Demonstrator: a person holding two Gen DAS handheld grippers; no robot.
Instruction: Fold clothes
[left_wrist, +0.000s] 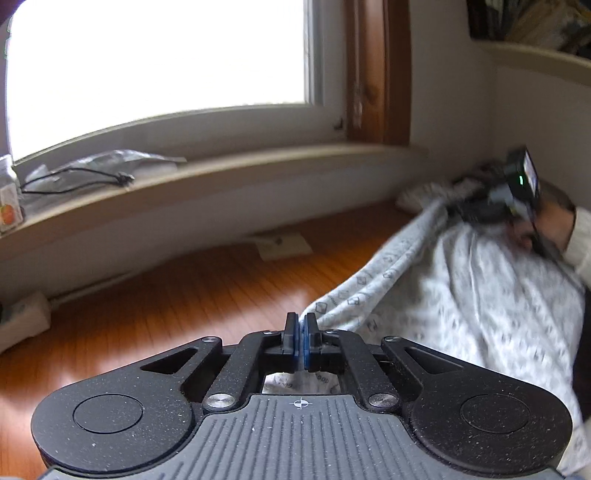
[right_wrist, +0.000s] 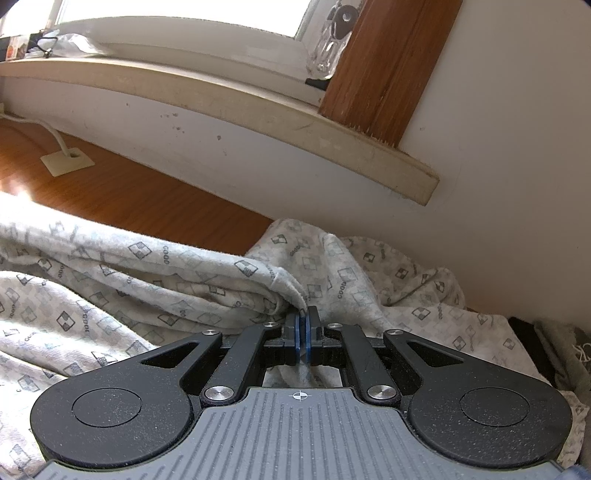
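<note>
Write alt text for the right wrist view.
The right gripper is shut on a fold of pale grey cotton garment printed with small checkered squares, which lies rumpled across a reddish-brown wooden floor. Behind it runs a white wall beneath a beige windowsill.

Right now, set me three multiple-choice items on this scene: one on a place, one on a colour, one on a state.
1. Where does the black cord lie?
A. on the windowsill
B. on the wooden floor
C. on the garment

2. What colour are the left gripper's pads?
A. red
B. blue
C. yellow

3. How does the right gripper stand?
A. wide open above the cloth
B. shut on nothing
C. shut on the patterned garment

Key: 1 A, the cord rests on the windowsill under the window. 2 B, blue shows between its black fingers. 3 C, a fold of the patterned garment is pinched between its pads.
</note>
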